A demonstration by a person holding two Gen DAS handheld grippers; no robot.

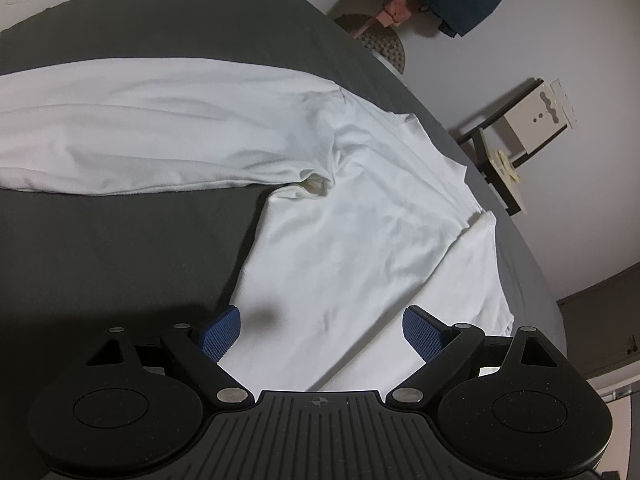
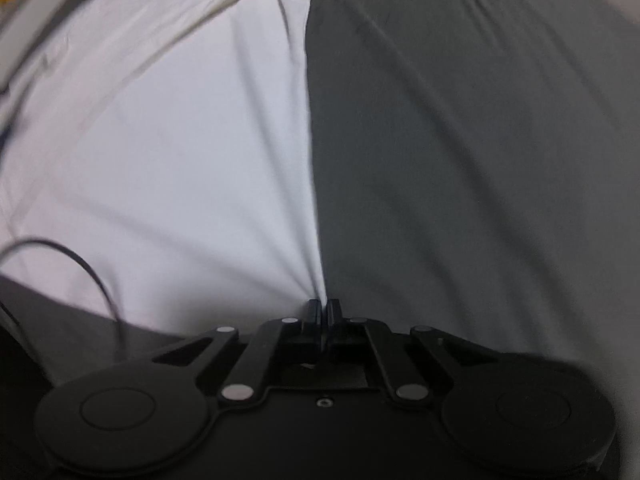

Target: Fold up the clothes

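A white long-sleeved shirt [image 1: 360,208] is seen largely unfolded on the grey bed [image 1: 120,232], its edge pinched by the right gripper [image 2: 324,304]; ahead of the left gripper [image 1: 320,328], fingers spread, folding is barely begun.

One white shirt [image 1: 340,216] lies on one dark sheet [image 1: 120,240]. Two hand-held grippers show: the left [image 1: 320,330] and the right [image 2: 324,306]. One round stool [image 1: 384,46], one small shelf [image 1: 500,168] and one black cable [image 2: 88,272]
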